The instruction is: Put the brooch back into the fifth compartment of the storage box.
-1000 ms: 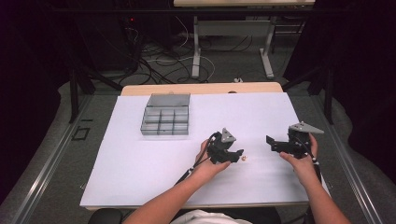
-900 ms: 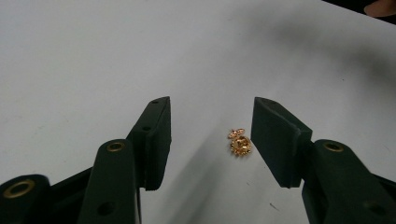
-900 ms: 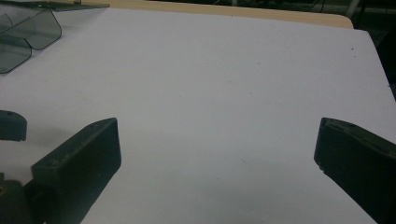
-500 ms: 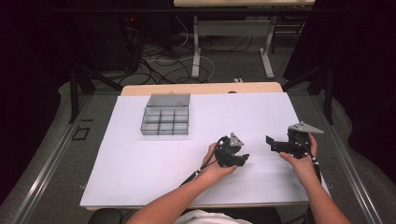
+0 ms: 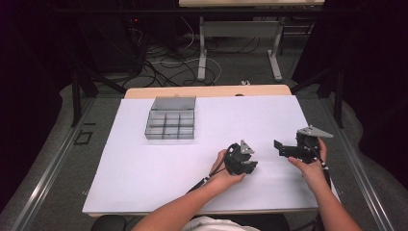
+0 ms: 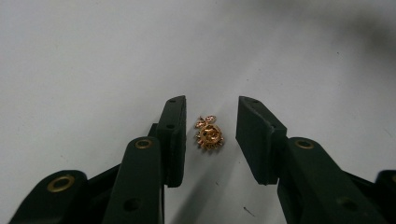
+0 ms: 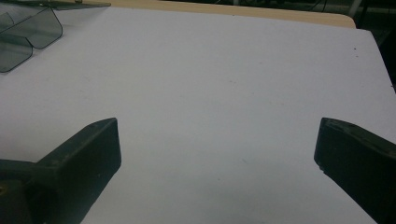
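Left tool [image 6: 209, 135] jaws just closing, spread around gold charm [image 6: 208, 133] on bench [image 5: 144, 168], untouched, right tool [image 7: 217, 154] spread wide

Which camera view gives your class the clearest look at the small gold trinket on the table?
The left gripper view: the gold trinket lies sharp and close on the white table, between the left gripper jaws. From the high view, the left gripper covers that spot.
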`<state>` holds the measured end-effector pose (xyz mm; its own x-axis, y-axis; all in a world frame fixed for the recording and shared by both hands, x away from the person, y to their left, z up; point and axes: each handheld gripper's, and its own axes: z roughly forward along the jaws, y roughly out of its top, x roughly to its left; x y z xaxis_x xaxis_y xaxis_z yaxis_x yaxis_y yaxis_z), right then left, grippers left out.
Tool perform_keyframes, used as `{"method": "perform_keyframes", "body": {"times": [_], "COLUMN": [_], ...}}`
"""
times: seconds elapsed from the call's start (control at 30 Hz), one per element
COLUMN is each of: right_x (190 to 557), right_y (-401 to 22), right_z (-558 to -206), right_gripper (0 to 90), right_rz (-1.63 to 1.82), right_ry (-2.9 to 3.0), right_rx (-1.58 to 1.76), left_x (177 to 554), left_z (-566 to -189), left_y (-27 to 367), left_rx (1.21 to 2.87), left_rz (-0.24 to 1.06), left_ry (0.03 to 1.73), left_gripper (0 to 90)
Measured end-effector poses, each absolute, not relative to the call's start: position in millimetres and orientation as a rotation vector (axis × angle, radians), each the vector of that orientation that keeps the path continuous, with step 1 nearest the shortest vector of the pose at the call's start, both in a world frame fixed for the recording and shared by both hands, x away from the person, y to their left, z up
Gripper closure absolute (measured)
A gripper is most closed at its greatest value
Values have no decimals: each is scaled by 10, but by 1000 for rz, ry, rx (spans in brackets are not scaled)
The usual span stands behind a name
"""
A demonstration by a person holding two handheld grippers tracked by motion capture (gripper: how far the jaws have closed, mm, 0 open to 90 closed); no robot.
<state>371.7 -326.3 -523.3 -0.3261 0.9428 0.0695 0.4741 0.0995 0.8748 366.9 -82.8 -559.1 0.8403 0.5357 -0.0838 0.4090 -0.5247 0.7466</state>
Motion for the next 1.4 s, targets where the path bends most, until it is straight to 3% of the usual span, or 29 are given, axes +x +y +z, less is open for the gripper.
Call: {"method": "perform_keyframes", "body": {"times": [0.9, 1.4], "right_x": [3715, 3716], "right_y": [-3261, -3259], "right_z": [-5233, -5233], "right_gripper": [3, 4], "right_rz": [1160, 1157], "right_ry": [1875, 1873], "right_rx": [1382, 1386], "left_x": [3644, 3665], "left_z": [-5629, -5621], "left_y": [-861, -849], "left_rx": [2214, 2211], "left_rz": [228, 228], "left_ry": [684, 688], "left_gripper": [756, 766]}}
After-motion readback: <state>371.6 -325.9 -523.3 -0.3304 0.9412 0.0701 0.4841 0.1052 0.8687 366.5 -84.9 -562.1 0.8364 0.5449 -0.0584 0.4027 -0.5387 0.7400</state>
